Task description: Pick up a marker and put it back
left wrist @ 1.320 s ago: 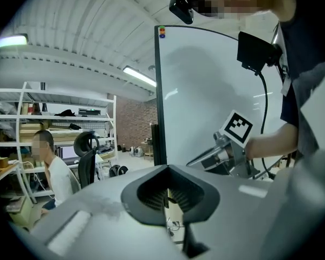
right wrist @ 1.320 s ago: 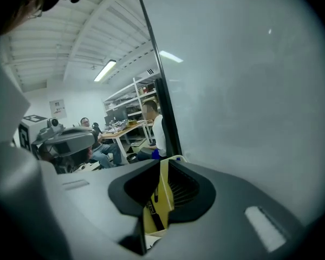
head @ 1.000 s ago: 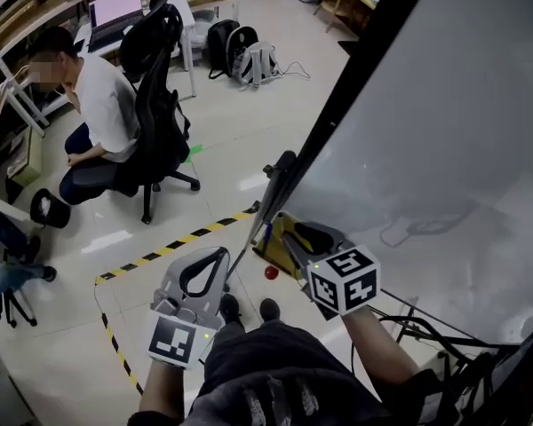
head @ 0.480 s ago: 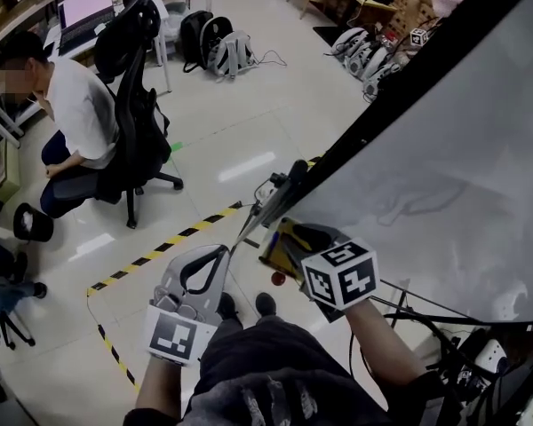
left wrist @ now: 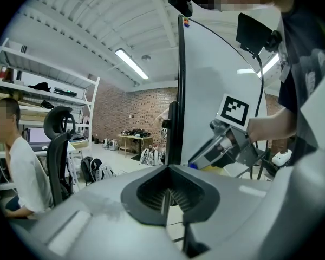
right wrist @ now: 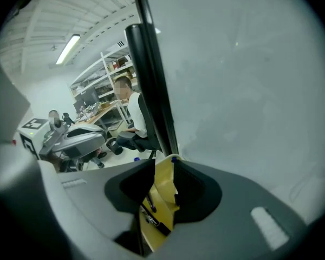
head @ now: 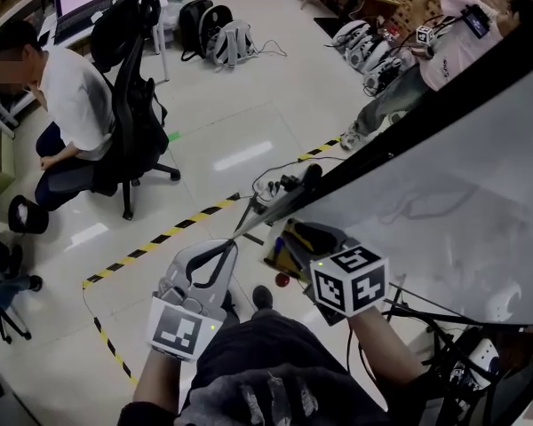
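Note:
A yellow marker tray hangs at the lower corner of the whiteboard. My right gripper is right at it, and its jaws are opening. In the right gripper view the right gripper shows a gap with the yellow tray behind it. A dark marker lies in the tray, and the pads do not press on it. My left gripper hangs to the left of the tray. In its own view the left gripper has its pads together with nothing between them.
The whiteboard's black frame runs diagonally above the tray. A small red thing lies on the floor below. A seated person and an office chair are at left, yellow-black floor tape between. Another person stands at top right.
The view has swung, bringing a standing person into sight at top right. Both grippers stay near the tray, the right one still at it.

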A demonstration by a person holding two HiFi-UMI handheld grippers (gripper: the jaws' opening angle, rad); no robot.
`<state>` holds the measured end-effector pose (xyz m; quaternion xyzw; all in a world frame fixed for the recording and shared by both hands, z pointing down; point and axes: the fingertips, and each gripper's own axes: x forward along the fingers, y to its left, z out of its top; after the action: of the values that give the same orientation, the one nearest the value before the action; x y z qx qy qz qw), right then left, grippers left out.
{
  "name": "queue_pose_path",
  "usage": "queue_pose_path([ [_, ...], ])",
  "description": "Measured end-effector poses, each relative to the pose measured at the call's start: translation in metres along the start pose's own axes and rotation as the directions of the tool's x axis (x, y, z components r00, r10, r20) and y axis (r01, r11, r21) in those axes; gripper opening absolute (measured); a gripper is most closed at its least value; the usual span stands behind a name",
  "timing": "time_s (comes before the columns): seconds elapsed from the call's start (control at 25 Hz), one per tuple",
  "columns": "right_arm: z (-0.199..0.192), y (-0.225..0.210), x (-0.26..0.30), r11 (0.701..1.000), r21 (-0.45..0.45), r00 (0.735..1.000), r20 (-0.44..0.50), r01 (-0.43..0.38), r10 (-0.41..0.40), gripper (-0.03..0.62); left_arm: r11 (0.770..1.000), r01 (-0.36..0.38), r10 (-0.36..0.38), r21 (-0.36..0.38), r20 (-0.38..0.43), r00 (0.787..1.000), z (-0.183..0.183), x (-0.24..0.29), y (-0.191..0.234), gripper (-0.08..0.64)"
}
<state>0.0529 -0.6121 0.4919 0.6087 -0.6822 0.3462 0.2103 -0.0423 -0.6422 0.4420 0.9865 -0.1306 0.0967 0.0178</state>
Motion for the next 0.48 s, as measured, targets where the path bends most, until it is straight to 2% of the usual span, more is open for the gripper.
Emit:
queue_pose_path([
  [0.16, 0.005, -0.001, -0.021, 0.999, -0.053, 0.997, 0.078, 0.002, 0.002, 0.101, 1.000, -0.011, 0.011, 0.005, -0.009, 1.000, 0.000, -0.001, 0.003, 0.006],
  [0.24, 0.007, 0.006, -0.026, 0.996, -0.089, 0.994, 0.102, -0.026, 0.035, 0.101, 1.000, -0.016, 0.016, 0.009, -0.013, 1.000, 0.000, 0.000, 0.004, 0.006],
  [0.36, 0.004, 0.029, -0.027, 0.981, -0.147, 0.985, 0.103, -0.122, 0.138, 0.101, 1.000, -0.012, 0.012, 0.019, -0.018, 1.000, 0.002, 0.002, 0.003, 0.006],
  [0.48, -0.006, 0.041, -0.013, 0.966, -0.214, 0.984, 0.071, -0.144, 0.163, 0.101, 0.999, -0.009, 0.010, 0.031, -0.030, 0.999, 0.001, 0.004, 0.000, 0.006],
])
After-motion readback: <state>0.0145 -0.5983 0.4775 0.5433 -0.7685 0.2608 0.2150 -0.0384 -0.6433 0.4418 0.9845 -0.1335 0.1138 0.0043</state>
